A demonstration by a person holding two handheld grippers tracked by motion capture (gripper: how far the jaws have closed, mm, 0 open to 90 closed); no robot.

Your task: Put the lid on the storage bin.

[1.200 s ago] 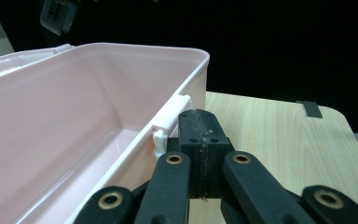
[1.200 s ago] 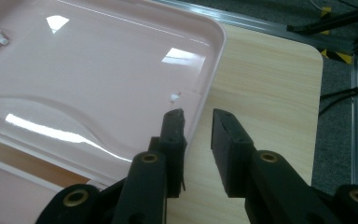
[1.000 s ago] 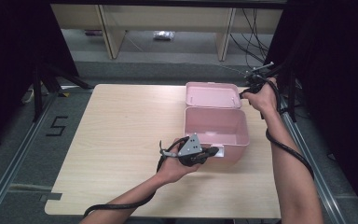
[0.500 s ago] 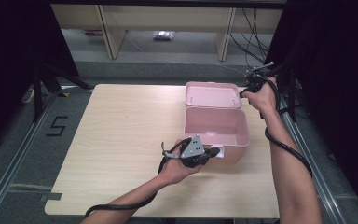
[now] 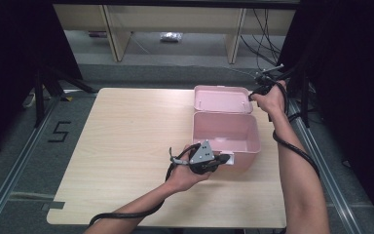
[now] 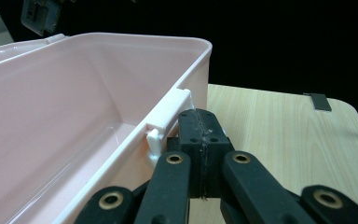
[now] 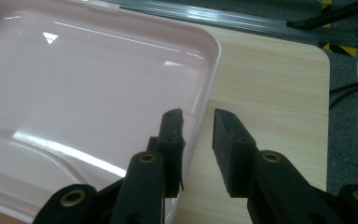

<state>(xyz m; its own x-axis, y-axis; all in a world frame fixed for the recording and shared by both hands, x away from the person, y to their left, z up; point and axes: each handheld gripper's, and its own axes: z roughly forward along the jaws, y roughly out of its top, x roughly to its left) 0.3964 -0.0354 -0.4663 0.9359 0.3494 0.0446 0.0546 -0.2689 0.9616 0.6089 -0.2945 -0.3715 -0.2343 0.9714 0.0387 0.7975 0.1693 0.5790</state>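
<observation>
The right gripper (image 7: pixel 198 126), jaws parted astride the flipped-back pink plastic lid's (image 7: pixel 88 79) rim, sits at 1 o'clock from the left gripper (image 6: pixel 200 135), pressed together beside the open pink plastic box's (image 6: pixel 74 116) white latch (image 6: pixel 168 114).

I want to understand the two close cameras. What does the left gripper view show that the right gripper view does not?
Left gripper view alone: the left hand-held gripper, jaws shut, beside the white latch on the pink box, and the box's hollow inside.

Right gripper view alone: the right hand-held gripper, jaws apart astride the edge of the opened lid, plus the metal rail on the floor.

Both: pink plastic and the wooden table.
</observation>
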